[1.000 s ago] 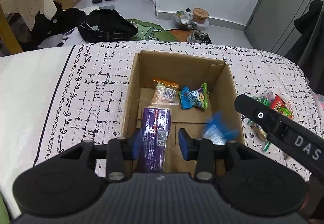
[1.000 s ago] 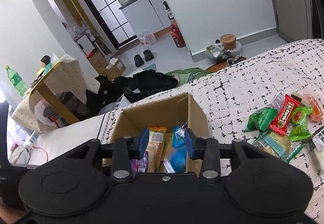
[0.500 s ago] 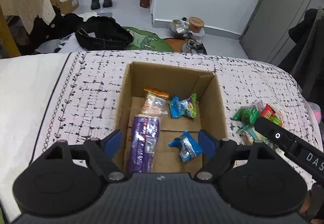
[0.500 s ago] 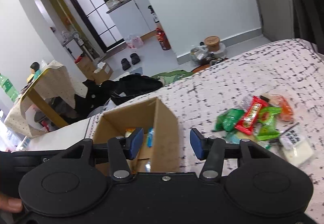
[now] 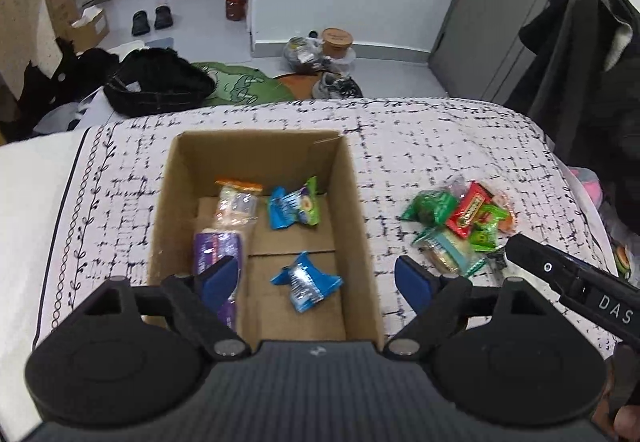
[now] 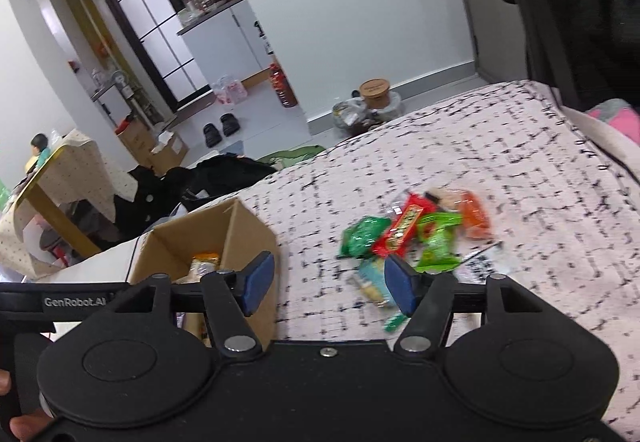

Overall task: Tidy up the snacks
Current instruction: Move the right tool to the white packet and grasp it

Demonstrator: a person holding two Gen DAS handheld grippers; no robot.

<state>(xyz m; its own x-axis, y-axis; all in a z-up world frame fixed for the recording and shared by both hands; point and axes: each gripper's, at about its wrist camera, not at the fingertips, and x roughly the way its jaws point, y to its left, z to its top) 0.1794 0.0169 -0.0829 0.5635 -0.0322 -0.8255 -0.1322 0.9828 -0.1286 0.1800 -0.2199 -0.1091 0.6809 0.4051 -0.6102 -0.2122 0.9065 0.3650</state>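
The cardboard box [image 5: 362,226] sits at the centre of the left wrist view on a patterned cloth [image 5: 440,146], and four snacks already lie inside it: a purple packet [image 5: 216,242] at the lower left of the box floor, a clear orange-topped packet [image 5: 237,202] above it, a blue-and-green packet [image 5: 295,204] toward the back, and a small blue packet [image 5: 306,282] near the front. The left gripper [image 5: 316,280] hangs above the box; its jaws have just been opening and now stand wide apart with nothing pinched between them, the blue packet lying loose on the cardboard below. The right gripper [image 6: 328,278] is aimed between the box corner and the remaining pile of snacks [image 6: 416,238] at the centre right of its view; its jaws have just been opening too and hold nothing. That pile, well apart from the box on the cloth, still has a dark green packet [image 5: 430,206], a red bar [image 5: 469,208], a bright green packet [image 5: 486,232] and a pale biscuit pack [image 5: 450,250], with perhaps an orange one behind, though motion blur makes the count uncertain. By the look of it the job is roughly half done: about as many snacks wait outside as rest inside, and the right gripper seems best placed for the next pick.
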